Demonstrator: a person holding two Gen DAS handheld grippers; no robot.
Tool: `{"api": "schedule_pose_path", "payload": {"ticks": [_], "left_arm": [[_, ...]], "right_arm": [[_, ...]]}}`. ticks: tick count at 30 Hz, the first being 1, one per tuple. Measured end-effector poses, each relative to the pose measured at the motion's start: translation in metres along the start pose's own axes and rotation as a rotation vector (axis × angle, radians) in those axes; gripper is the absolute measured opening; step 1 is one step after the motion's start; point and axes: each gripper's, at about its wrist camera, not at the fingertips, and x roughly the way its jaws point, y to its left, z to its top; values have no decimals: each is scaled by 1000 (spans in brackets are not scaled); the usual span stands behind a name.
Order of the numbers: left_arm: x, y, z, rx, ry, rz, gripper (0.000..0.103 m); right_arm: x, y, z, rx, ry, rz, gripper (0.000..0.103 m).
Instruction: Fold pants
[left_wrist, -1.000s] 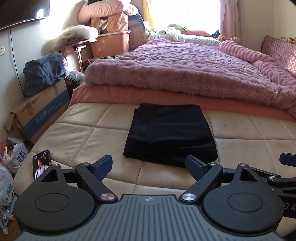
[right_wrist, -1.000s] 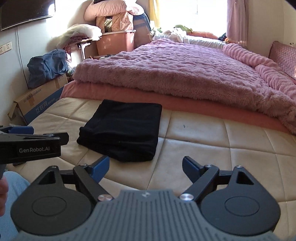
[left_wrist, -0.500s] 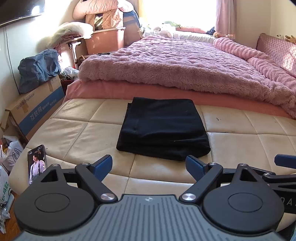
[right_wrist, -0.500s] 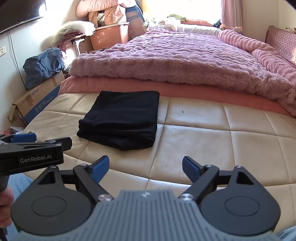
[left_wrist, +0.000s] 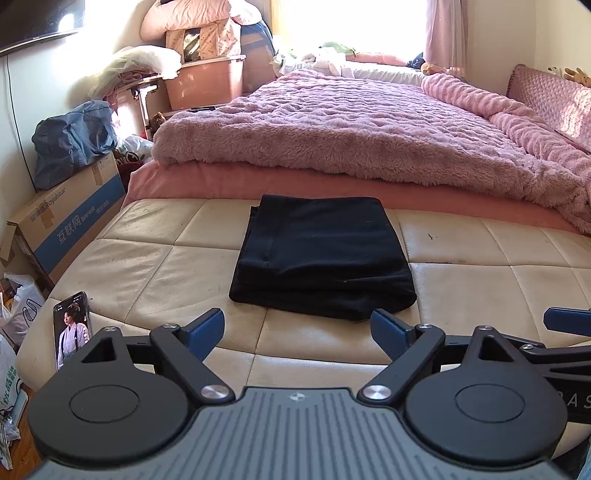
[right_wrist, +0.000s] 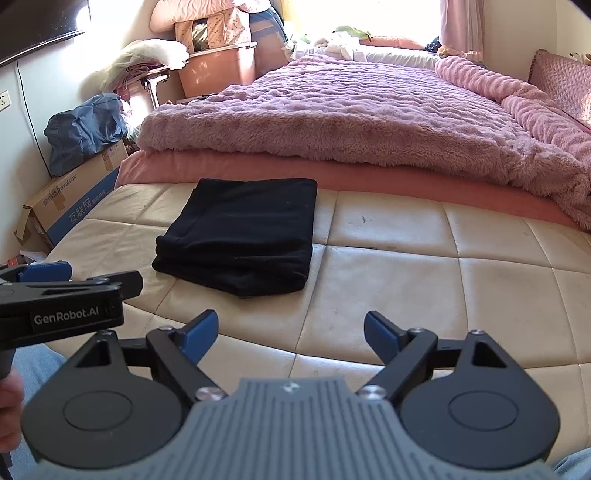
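Observation:
The black pants (left_wrist: 321, 254) lie folded into a neat rectangular stack on the cream quilted bench (left_wrist: 147, 258). They also show in the right wrist view (right_wrist: 240, 232), left of centre. My left gripper (left_wrist: 297, 326) is open and empty, just short of the stack's near edge. My right gripper (right_wrist: 290, 330) is open and empty, to the right of the stack and nearer than it. The left gripper's body (right_wrist: 62, 302) shows at the left edge of the right wrist view.
A phone (left_wrist: 72, 328) lies at the bench's near left corner. A bed with a pink fuzzy blanket (left_wrist: 369, 125) lies behind the bench. A cardboard box (left_wrist: 70, 225) with a blue bag (left_wrist: 74, 140) on it, and plastic bags, are at the left.
Both grippers have drawn back a little from the folded pants and tilted slightly. The pants have not moved. Both stay open.

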Motion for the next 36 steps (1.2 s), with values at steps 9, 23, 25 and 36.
{"api": "schedule_pose_path", "payload": {"ticks": [9, 23, 25, 36], "left_arm": [[-1, 0, 4, 24, -13, 6, 103], [-3, -2, 9, 54, -38, 2, 103], [-4, -3, 10, 57, -42, -1, 103], [-7, -1, 11, 52, -53, -7, 103]], "right_arm": [[-2, -3, 0, 12, -14, 1, 82], [-13, 1, -2, -15, -58, -15, 82], [-15, 2, -2, -20, -63, -18, 82], [-20, 0, -4, -17, -78, -21, 82]]}}
